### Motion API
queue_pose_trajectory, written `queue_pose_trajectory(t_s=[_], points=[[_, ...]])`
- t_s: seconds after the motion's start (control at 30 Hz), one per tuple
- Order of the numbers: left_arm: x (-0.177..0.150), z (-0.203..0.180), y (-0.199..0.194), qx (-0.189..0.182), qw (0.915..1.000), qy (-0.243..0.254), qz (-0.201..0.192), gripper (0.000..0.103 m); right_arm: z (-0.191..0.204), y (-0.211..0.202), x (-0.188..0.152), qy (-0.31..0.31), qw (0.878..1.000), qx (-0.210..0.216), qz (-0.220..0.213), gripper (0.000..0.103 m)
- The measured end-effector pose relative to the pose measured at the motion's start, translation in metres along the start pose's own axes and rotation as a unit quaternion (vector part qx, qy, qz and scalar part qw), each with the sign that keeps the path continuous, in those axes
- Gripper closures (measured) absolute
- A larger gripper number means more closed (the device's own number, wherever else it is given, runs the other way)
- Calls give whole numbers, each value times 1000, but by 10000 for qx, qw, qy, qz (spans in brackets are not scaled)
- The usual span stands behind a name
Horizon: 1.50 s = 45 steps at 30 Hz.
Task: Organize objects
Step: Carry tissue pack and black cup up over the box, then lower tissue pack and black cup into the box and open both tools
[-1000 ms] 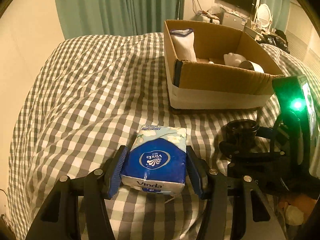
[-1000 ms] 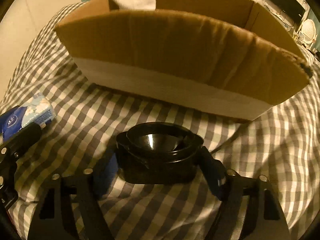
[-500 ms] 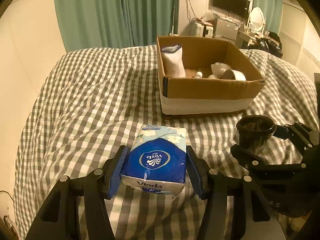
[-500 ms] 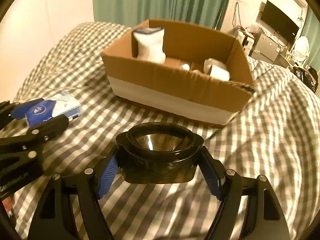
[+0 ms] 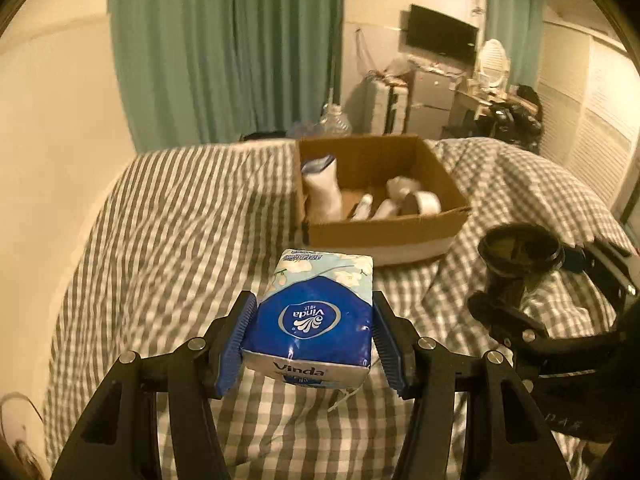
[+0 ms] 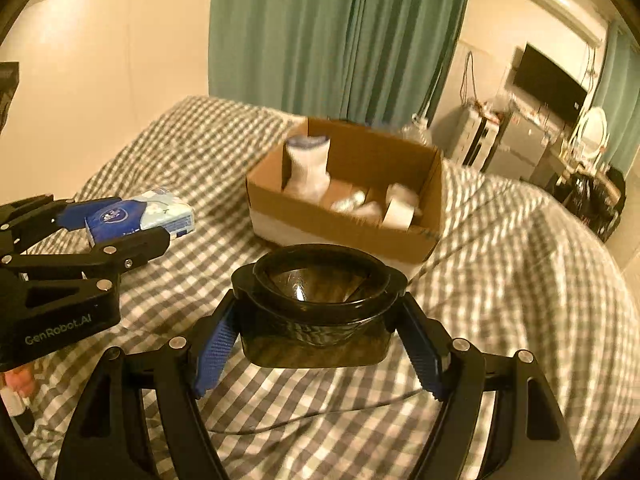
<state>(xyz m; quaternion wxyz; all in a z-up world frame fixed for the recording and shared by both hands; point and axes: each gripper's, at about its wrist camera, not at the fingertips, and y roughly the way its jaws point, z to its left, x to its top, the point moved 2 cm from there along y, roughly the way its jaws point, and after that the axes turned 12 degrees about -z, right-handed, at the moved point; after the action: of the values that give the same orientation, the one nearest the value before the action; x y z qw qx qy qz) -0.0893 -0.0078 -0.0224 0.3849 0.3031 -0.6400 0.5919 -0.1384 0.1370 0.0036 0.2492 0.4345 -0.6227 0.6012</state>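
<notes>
**Both grippers loaded, held above the checked bed**

The left gripper is raised over the bed and angled downward. Its blue pads press on the two sides of a blue Vinda tissue pack, which sits about halfway out between the fingers, clear of the bedding, printed face up. In the right wrist view the same gripper and pack appear at nine o'clock.

At twelve o'clock from the tissue pack, on the bed, stands an open cardboard box. Inside it a white pouch with a blue top stands upright in the left corner, and a roll of tape lies among small white items towards the right.

The right gripper is likewise lifted and tilted down, at three o'clock from the left one. Its pads clamp a black container by its sides, mouth up, off the bedding. The box lies at twelve o'clock from it.
</notes>
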Motion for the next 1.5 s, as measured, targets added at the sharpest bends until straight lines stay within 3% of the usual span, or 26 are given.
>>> queue_pose_trajectory(t_s=[0.17, 0.3, 0.53, 0.73, 0.93, 1.2, 1.5], points=[[34, -6, -3, -236, 9995, 53, -194, 45, -13, -15, 30, 31, 9997, 65, -251, 27], [67, -10, 5, -362, 9987, 170, -323, 45, -18, -18, 57, -329, 9981, -192, -475, 27], [125, -8, 24, -249, 9963, 479, -676, 45, -41, 3, 105, -284, 9976, -121, -620, 27], [153, -13, 76, -220, 9956, 650, -632, 45, -70, 43, 140, 97, 9980, 47, -621, 27], [141, -14, 146, -341, 9970, 667, -213, 45, -96, 108, 143, 492, 9982, 127, -313, 27], [98, -17, 228, -672, 9954, 584, 354, 45, -111, 207, 113, 753, 9965, 222, 280, 27], [85, -25, 270, -819, 9943, 608, 311, 45, -112, 262, 87, 846, 9945, 315, 533, 27]])
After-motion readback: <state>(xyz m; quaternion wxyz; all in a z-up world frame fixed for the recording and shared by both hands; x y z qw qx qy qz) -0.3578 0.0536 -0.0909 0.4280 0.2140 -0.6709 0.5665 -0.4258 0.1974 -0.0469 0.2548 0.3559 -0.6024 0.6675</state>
